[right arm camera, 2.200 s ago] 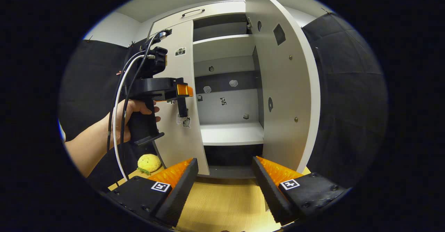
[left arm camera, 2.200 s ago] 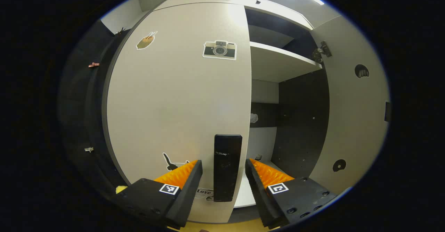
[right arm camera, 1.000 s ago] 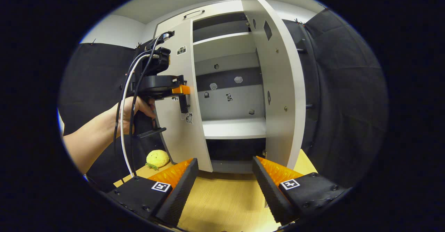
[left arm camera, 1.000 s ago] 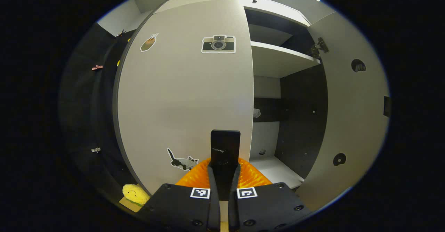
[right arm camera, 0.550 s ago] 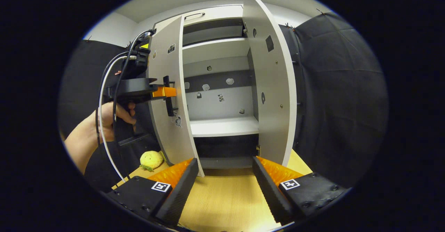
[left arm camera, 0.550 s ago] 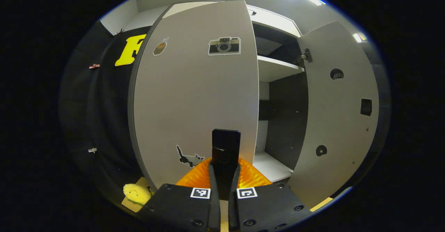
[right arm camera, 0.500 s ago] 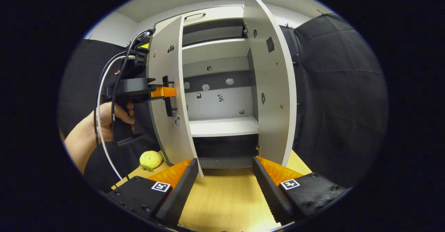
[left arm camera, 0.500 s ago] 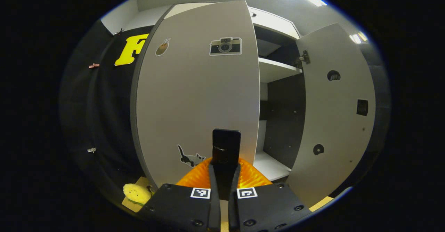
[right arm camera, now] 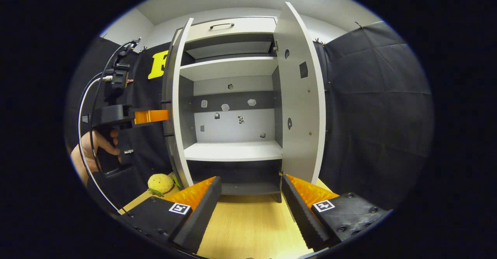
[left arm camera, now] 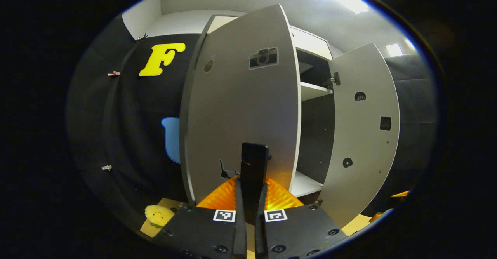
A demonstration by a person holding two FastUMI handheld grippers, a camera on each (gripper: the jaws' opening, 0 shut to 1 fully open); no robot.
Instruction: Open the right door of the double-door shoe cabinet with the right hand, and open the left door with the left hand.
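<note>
Looking along the left tongs (left arm camera: pixel 250 197) in the left gripper view: both orange fingers were clenched on the black handle (left arm camera: pixel 254 166) of the left door (left arm camera: pixel 240 115), which stood swung well out, its free edge facing the cabinet opening. Beyond that edge the right door (left arm camera: pixel 363 134) hung wide open, with dark interior and a white shelf (left arm camera: pixel 304 183) between the two. A yellow plush toy (left arm camera: pixel 157 214) lay on the tabletop (left arm camera: pixel 165 204) near the left door's bottom corner. Compared with half a second ago, the left door had turned further outward.

Right gripper view: the right tongs (right arm camera: pixel 250 197) were released, fingers spread, grasping nothing, over bare tabletop (right arm camera: pixel 248 228) in front of the shoe cabinet (right arm camera: pixel 233 96). Left door (right arm camera: pixel 176 107) now seen nearly edge-on, the left tongs (right arm camera: pixel 151 116) and hand (right arm camera: pixel 97 142) beside it; right door (right arm camera: pixel 299 96) open. Cabinet front was unobstructed.
</note>
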